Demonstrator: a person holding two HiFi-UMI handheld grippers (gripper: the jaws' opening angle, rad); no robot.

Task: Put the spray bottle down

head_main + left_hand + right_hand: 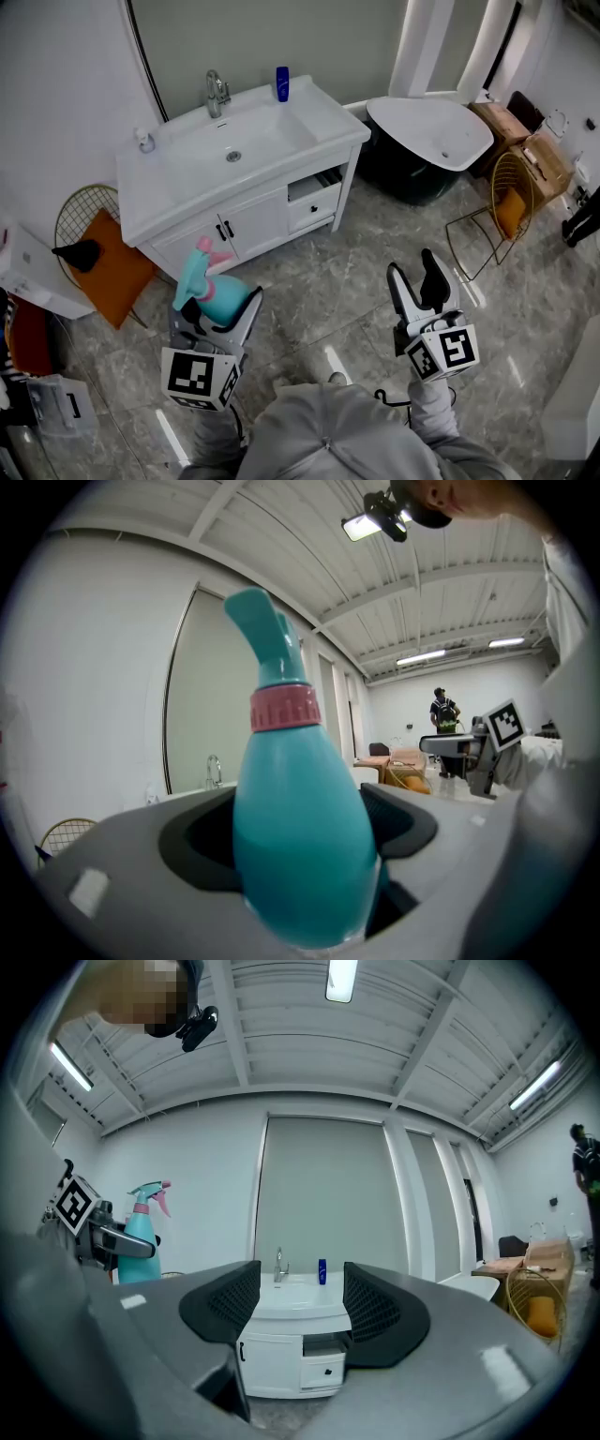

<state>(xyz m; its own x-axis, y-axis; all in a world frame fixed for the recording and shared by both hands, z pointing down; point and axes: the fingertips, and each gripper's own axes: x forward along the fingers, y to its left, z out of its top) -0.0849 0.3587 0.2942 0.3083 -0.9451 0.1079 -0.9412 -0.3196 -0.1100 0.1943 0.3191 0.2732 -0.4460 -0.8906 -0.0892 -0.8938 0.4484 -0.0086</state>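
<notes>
A teal spray bottle (211,291) with a pink collar and trigger stands upright in my left gripper (217,309), which is shut on its body. In the left gripper view the spray bottle (298,836) fills the space between the dark pads (405,825). My right gripper (418,278) is open with nothing between its fingers; it points at the white vanity (246,155). Seen from the right gripper view, the bottle (141,1232) shows at the left and the vanity (295,1330) lies between the open pads (375,1312).
On the vanity stand a tap (217,93), a small blue bottle (282,82) and a white dispenser (144,140). One vanity drawer (315,199) is ajar. A black-and-white bathtub (427,145), two wire chairs (97,246) (502,206) and boxes (525,141) ring the marble floor.
</notes>
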